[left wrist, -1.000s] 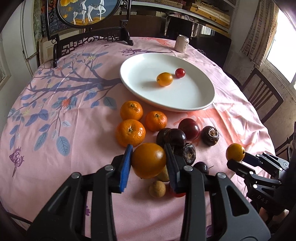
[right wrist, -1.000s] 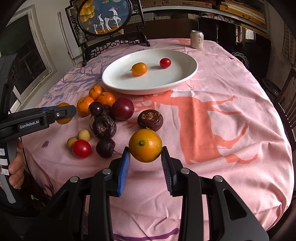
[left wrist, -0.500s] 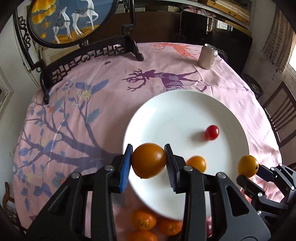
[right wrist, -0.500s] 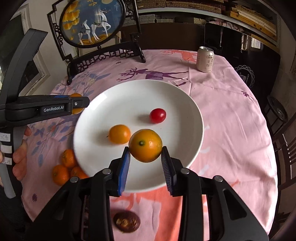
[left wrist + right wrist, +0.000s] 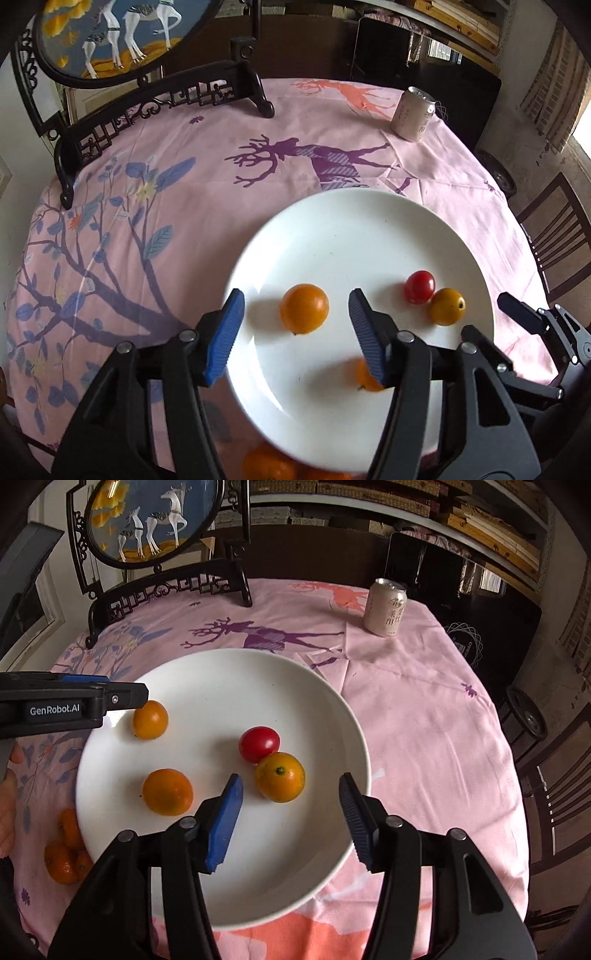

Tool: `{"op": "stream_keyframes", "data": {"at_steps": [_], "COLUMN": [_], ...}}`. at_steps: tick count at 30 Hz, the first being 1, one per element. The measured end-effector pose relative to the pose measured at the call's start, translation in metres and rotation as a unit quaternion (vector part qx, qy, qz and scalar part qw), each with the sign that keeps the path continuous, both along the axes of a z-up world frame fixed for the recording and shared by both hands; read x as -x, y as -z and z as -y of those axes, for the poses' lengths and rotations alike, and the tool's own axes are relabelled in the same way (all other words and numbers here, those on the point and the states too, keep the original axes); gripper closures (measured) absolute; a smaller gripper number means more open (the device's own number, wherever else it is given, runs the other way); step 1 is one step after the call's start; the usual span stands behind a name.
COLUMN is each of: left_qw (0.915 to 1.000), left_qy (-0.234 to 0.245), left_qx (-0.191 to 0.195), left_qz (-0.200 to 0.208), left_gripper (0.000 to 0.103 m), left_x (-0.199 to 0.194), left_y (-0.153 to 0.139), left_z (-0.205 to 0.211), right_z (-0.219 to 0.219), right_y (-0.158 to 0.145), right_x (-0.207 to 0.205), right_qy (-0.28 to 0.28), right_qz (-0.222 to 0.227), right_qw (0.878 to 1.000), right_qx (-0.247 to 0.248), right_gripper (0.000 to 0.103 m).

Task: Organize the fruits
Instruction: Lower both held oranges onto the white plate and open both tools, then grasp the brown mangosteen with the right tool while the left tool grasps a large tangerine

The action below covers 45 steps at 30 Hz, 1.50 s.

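Observation:
A white plate (image 5: 351, 240) (image 5: 221, 686) lies on the pink cloth. My left gripper (image 5: 295, 297) hangs over its near left part, jaws opening. An orange (image 5: 304, 308) (image 5: 150, 720) rests on the plate between the blue pads, touching neither. My right gripper (image 5: 290, 780) is also opening above the plate. A green-stemmed orange (image 5: 280, 777) (image 5: 447, 306) lies between its pads, free of both and touching a red tomato (image 5: 258, 744) (image 5: 419, 287). Another small orange (image 5: 168, 792) sits on the plate, half hidden behind a finger in the left wrist view.
Several tangerines (image 5: 66, 856) lie on the cloth off the plate's near left rim. A drink can (image 5: 385, 607) (image 5: 412, 114) stands at the far right. A framed deer screen on a dark carved stand (image 5: 159, 99) fills the far left. A hand (image 5: 7, 812) shows at the left edge.
Both grippers carried their oranges from the fruit pile to above the plate, then opened. The two oranges have left the pads and now lie on the plate.

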State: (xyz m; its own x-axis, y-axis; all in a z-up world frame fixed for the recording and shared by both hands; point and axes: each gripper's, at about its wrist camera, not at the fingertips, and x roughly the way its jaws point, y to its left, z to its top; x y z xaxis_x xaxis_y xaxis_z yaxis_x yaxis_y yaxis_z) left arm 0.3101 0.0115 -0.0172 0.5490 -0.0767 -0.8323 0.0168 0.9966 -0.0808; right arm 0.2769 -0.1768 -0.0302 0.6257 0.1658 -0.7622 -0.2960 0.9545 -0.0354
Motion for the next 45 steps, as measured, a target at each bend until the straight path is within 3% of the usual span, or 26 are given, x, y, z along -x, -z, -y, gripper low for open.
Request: {"op": "stream_keyframes", "data": {"at_steps": [2, 4, 8, 14, 27, 35, 36, 37, 39, 42, 45], "left_qw": [0.9997, 0.9986, 0.9958, 0.9978, 0.9968, 0.9974, 0.9975, 0.9976, 0.9979, 0.9984, 0.9989], "left_qy": [-0.005, -0.013, -0.025, -0.022, -0.038, -0.04, -0.04, -0.041, -0.038, -0.035, -0.033], "left_qx": [0.003, -0.001, 0.004, 0.018, 0.02, 0.018, 0.018, 0.018, 0.016, 0.01, 0.006], "left_qz": [0.022, 0.051, 0.089, 0.06, 0.067, 0.057, 0.055, 0.054, 0.049, 0.042, 0.034], "left_gripper": [0.035, 0.029, 0.025, 0.025, 0.025, 0.025, 0.025, 0.025, 0.025, 0.025, 0.025], "left_x": [0.033, 0.077, 0.157, 0.215, 0.238, 0.236, 0.235, 0.234, 0.232, 0.226, 0.218], "left_y": [-0.013, -0.021, -0.013, 0.021, 0.023, 0.03, 0.031, 0.032, 0.034, 0.038, 0.043], "left_z": [-0.01, -0.018, -0.028, -0.032, -0.048, -0.049, -0.049, -0.049, -0.047, -0.043, -0.039], "right_z": [0.01, 0.022, 0.041, 0.03, 0.0, -0.01, -0.011, -0.012, -0.015, -0.014, -0.01], "right_y": [-0.019, -0.031, -0.026, -0.004, 0.022, 0.046, 0.049, 0.053, 0.057, 0.053, 0.037], "right_x": [0.031, 0.069, 0.143, 0.182, 0.179, 0.146, 0.142, 0.138, 0.134, 0.139, 0.153], "right_qy": [-0.001, 0.002, 0.021, 0.015, 0.003, 0.001, -0.001, -0.006, -0.012, -0.014, -0.006], "right_qz": [0.018, 0.032, 0.048, 0.021, -0.016, -0.037, -0.041, -0.048, -0.048, -0.046, -0.016], "right_qw": [1.0, 0.999, 0.997, 0.998, 0.999, 0.999, 0.999, 0.999, 0.999, 0.998, 1.0], "right_qx": [-0.009, -0.028, -0.06, -0.057, -0.035, -0.024, -0.023, -0.024, -0.02, -0.026, -0.016], "right_gripper": [0.046, 0.033, 0.032, 0.032, 0.032, 0.033, 0.037, 0.051, 0.062, 0.063, 0.063]}}
